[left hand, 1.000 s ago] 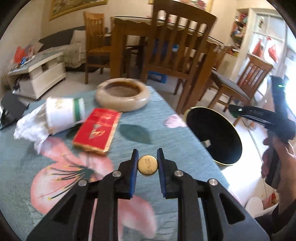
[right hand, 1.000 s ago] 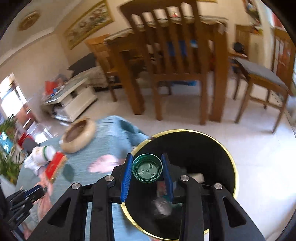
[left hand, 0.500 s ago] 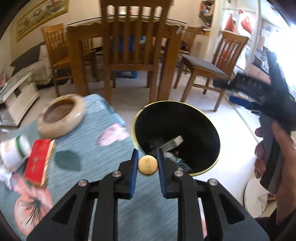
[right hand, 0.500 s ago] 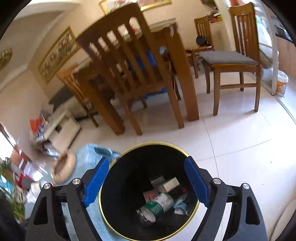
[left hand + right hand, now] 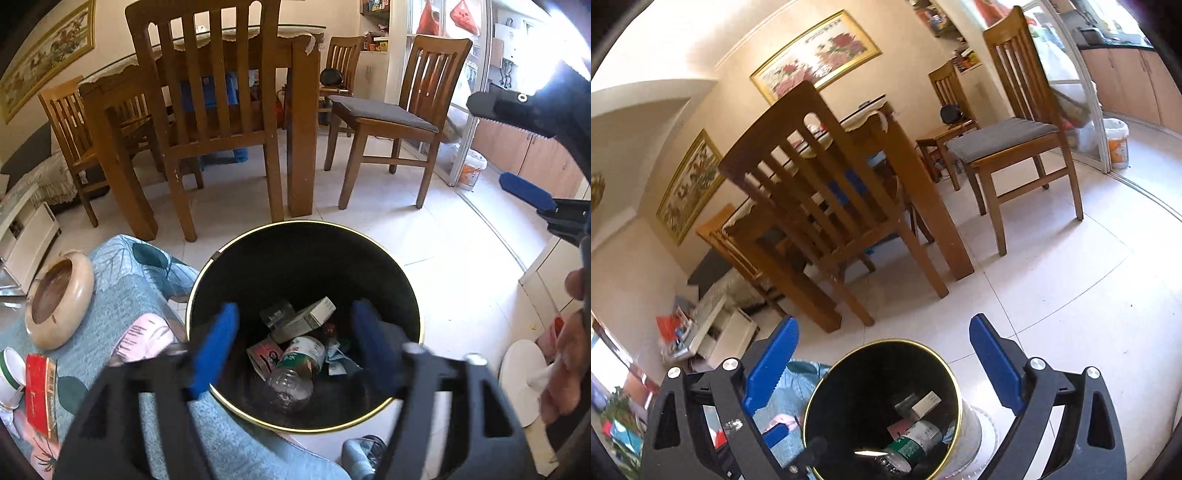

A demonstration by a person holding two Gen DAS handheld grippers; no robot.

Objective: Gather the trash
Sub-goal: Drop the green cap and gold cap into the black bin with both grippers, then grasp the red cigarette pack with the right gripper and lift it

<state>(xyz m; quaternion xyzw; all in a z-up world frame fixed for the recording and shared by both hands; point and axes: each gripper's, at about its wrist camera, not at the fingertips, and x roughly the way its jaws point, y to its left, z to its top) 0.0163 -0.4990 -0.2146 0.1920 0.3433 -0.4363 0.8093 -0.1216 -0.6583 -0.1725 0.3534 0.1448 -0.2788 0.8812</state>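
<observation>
Black bin (image 5: 373, 258), gold-rimmed, standing just beside the floral-clothed table (image 5: 147, 295): holding a plastic bottle (image 5: 295, 365), small cartons and wrappers. Left gripper (image 5: 295, 347) hovering over the bin, jaws having just been opening, nothing between them. Right gripper (image 5: 882, 365) hanging near the bin, gaping wide, gripping nothing.

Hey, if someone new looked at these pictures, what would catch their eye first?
The black gold-rimmed trash bin on the floor beside the floral-clothed table, holding a plastic bottle and small boxes. The left hand-held gripper hangs over it, open and empty. Behind stand wooden dining chairs.
</observation>
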